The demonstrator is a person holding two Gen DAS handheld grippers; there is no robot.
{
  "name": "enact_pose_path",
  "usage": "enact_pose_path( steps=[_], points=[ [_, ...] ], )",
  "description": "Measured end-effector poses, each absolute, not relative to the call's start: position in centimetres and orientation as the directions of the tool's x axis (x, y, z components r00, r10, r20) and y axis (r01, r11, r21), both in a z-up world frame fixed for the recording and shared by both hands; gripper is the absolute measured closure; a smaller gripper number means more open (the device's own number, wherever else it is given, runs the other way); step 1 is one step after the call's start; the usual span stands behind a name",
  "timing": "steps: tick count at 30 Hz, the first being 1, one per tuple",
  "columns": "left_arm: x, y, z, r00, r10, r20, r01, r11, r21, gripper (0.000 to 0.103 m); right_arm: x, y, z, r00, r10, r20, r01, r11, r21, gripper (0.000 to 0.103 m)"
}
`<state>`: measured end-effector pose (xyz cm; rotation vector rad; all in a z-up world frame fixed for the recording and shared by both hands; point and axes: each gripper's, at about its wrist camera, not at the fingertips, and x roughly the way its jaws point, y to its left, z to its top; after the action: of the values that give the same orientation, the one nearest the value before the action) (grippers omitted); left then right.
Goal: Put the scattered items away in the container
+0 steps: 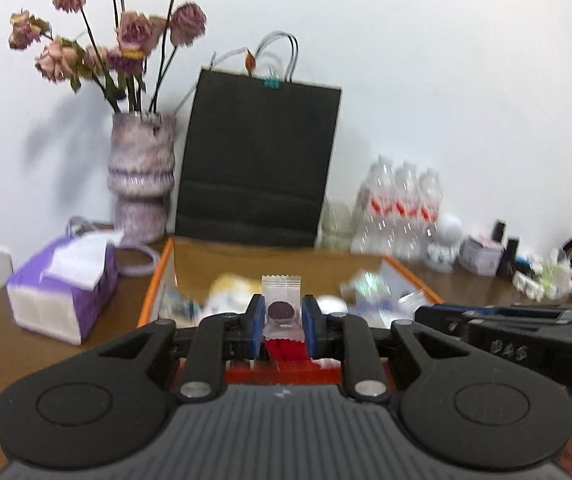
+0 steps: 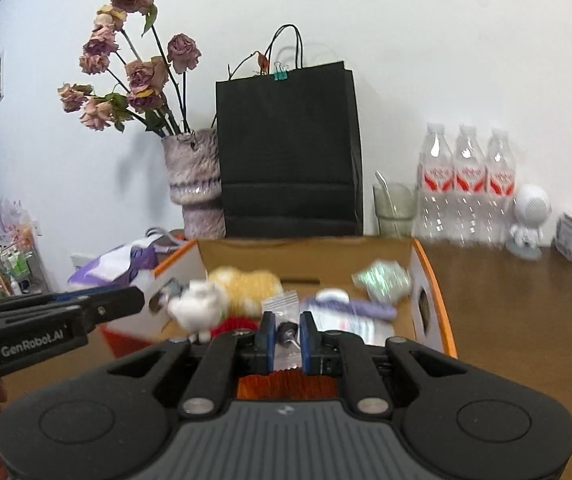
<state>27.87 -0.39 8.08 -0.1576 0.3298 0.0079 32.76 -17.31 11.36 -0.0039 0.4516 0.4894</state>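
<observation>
Between left hand-held gripper (image 1: 282, 322) pads: sachet (image 1: 280, 300) upright, long axis vertical.

home desk, vase (image 2: 196, 184) w/ flowers, tissues (image 1: 62, 284)

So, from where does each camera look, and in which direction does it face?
Left wrist: sits on the left gripper, faces the box and black bag; its jaws pinch a clear sachet; the right gripper enters at right.
Right wrist: sits on the right gripper, same direction; it pinches a small clear packet; the left gripper enters at left.
Shared: box, bag, vase, bottles.
</observation>
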Motion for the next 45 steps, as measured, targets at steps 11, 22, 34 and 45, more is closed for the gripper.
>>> enact_pose_path(
  steps=[11,22,34,45],
  points=[
    [34.8,2.4,5.6,0.919,0.028,-0.393,-0.107,0.978,-0.18,0.082,38.3,-13.7,10.2,0.806,0.392,-0.444,-0.406,0.911,0.068,0.092],
    [34.9,2.5,5.8,0.894,0.138,-0.426,-0.195,0.977,-0.092,0.0,38.9,-14.7,10.6,0.808,0.362,-0.466,-0.379,0.923,0.059,0.0],
    [34.2,2.1,6.8,0.898,0.106,-0.427,-0.168,0.98,-0.109,0.0,38.2,-15.2,11.9,0.802,0.369,-0.47,-0.385,0.921,0.065,0.0],
    [30.6,1.5,7.4,0.917,0.13,-0.377,-0.176,0.98,-0.09,0.0,35.2,-15.7,12.6,0.814,0.381,-0.438,-0.404,0.914,0.044,0.0]
  ],
)
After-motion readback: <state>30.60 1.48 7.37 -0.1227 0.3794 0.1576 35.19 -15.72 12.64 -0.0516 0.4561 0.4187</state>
